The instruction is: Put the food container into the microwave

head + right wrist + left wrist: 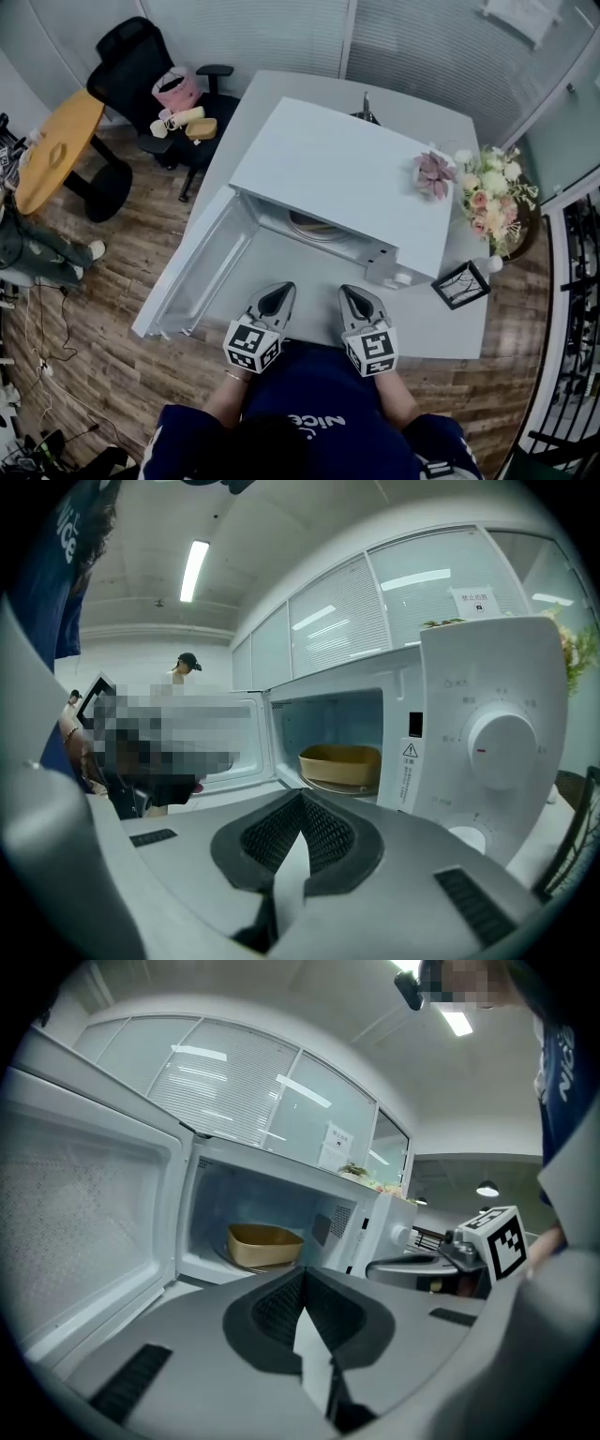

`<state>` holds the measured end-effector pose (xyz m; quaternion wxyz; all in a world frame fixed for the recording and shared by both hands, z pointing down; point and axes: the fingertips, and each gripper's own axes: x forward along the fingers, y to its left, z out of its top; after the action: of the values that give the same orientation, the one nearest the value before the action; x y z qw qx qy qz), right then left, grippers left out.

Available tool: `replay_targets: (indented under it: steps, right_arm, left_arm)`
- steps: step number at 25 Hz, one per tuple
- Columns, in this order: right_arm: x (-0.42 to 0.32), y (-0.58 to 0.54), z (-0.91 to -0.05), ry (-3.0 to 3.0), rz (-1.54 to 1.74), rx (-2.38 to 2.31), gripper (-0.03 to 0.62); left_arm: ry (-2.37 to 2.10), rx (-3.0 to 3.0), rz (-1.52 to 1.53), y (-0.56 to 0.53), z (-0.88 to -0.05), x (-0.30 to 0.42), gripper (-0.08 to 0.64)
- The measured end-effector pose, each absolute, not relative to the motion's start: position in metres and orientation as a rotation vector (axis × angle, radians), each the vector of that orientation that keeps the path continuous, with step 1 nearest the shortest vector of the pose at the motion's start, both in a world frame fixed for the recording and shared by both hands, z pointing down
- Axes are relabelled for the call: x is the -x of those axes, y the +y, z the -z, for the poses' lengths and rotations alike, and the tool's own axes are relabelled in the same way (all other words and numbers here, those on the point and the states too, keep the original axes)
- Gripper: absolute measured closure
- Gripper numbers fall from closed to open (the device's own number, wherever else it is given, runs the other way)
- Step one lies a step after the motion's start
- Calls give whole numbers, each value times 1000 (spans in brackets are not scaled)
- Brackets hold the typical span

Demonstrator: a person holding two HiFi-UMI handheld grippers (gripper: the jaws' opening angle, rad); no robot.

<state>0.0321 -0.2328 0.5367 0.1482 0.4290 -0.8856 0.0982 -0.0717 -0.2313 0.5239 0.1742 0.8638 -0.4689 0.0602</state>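
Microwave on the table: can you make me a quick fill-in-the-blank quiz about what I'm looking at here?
1. The tan food container sits ___ the microwave.
2. The microwave's door stands ___.
3. The left gripper and the right gripper both have their jaws ___, with nothing between them.
Missing words: inside; open; shut.
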Motion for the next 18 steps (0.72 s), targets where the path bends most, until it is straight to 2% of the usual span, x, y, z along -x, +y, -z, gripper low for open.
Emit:
replay_targets:
  steps: [18]
  right_arm:
    - [-24, -241, -537, -2538, -273, -1261, 583]
  left_arm:
    - [-1312, -2470, -191, -238, -527, 80, 557]
